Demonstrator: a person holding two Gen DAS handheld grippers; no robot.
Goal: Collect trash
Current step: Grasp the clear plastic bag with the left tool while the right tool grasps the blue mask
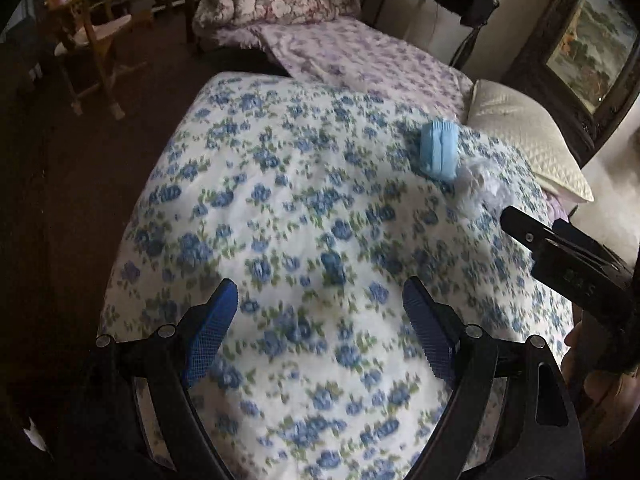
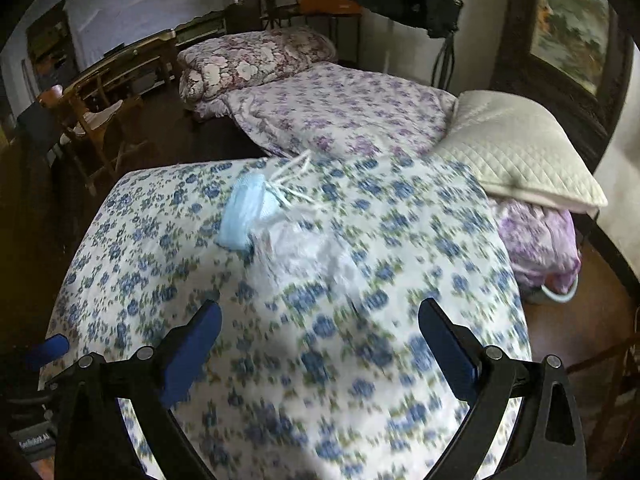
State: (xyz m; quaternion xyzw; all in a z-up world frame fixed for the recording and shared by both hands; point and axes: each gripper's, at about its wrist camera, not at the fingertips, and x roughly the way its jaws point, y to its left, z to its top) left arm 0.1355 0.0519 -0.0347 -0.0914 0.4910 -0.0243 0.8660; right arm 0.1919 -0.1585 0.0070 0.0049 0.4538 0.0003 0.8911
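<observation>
Dark bare floor (image 2: 168, 136) on the left, open up to a wooden chair (image 1: 90, 46); then the rounded left edge of a blue-flowered quilt (image 1: 280, 184), wide and uncluttered under both claws. Left gripper (image 1: 320, 316) spread wide, nothing between its blue pads, low over the quilt. Light blue face mask (image 1: 439, 151) ahead and to its right, well apart; crumpled clear plastic (image 1: 486, 186) touching the mask's right side. Right gripper (image 2: 320, 340) likewise wide and empty, mask (image 2: 244, 216) ahead to its left, plastic (image 2: 316, 256) nearer, almost straight ahead. White quilted pillow (image 2: 516, 148) at the far right edge.
</observation>
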